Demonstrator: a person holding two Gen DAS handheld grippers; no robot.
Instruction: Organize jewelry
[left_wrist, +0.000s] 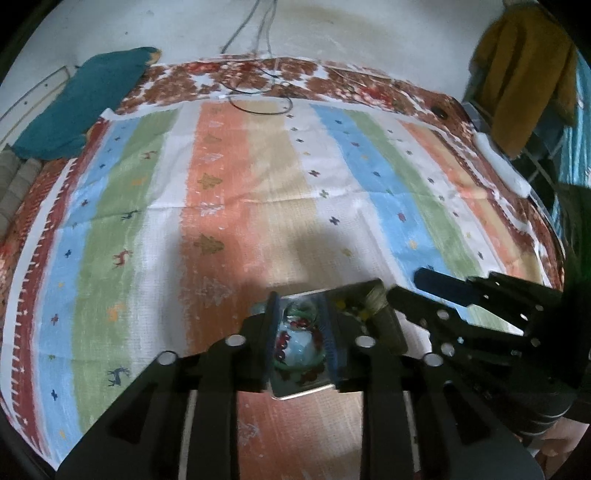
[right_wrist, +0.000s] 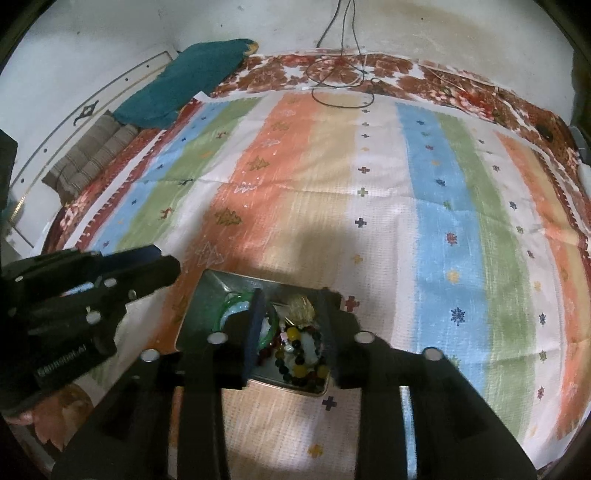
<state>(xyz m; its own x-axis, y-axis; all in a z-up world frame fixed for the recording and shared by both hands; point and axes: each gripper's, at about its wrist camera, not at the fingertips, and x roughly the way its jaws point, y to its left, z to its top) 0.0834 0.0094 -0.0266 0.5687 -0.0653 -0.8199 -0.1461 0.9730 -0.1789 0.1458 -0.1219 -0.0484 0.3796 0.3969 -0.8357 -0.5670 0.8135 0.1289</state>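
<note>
A small metal tray (right_wrist: 207, 295) lies on the striped cloth and holds jewelry: green bangles (right_wrist: 236, 306), beaded bracelets (right_wrist: 295, 354) in dark red, yellow and black, and a golden piece (right_wrist: 301, 306). In the left wrist view the tray (left_wrist: 295, 391) shows between the fingers of my left gripper (left_wrist: 299, 332), which is open over the bangles and red beads (left_wrist: 291, 339). My right gripper (right_wrist: 290, 332) is open just above the beaded bracelets. Each gripper shows in the other's view: the right one (left_wrist: 480, 314) and the left one (right_wrist: 92, 291).
The striped cloth (right_wrist: 424, 221) covers a bed with a red floral blanket (right_wrist: 332, 70) beneath. A teal pillow (right_wrist: 184, 85) and folded brown cloth (right_wrist: 92, 158) lie at far left. Black cables (right_wrist: 340, 88) trail at the far edge. A mustard garment (left_wrist: 524, 81) hangs at right.
</note>
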